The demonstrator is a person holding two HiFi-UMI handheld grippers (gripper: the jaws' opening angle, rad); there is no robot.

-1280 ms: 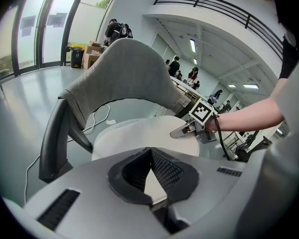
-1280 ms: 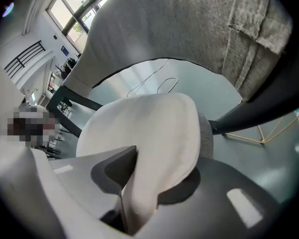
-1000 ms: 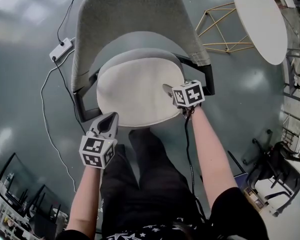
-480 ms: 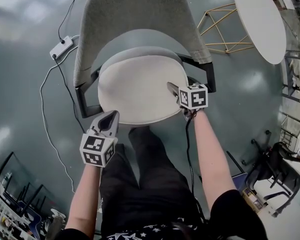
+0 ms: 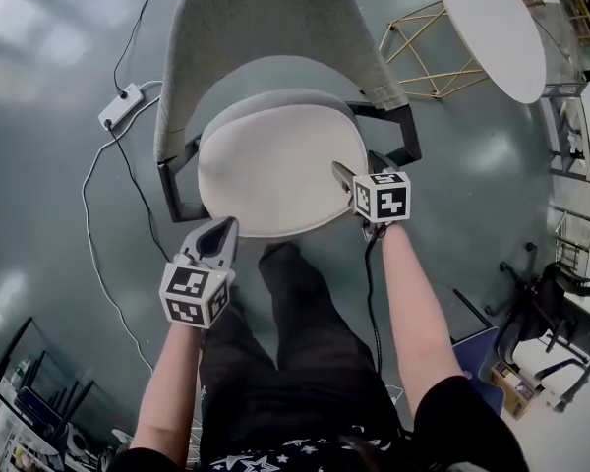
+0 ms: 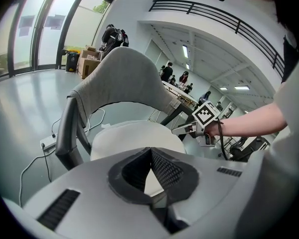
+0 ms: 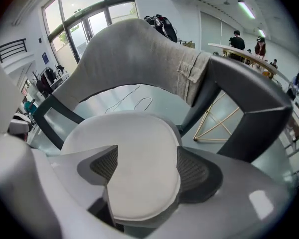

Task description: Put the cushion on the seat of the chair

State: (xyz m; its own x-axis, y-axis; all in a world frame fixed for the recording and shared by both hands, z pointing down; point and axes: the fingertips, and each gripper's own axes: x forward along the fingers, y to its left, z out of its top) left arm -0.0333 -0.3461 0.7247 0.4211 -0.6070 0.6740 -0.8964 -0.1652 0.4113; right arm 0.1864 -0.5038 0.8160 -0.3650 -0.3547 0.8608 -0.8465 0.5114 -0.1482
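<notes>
The cushion (image 5: 275,170) lay flat on the seat of the chair (image 5: 275,18), but it seemed to sit a little toward the front, with a grey strip of the seat showing behind it. The right gripper (image 5: 352,172) had just been opening; its jaws stood wide apart over the cushion's right edge and pressed on nothing. The left gripper (image 5: 224,230) was pressed together and empty, just before the front edge. A jaw pulled back low could probably catch the edge and drag the cushion forward off the seat.
</notes>
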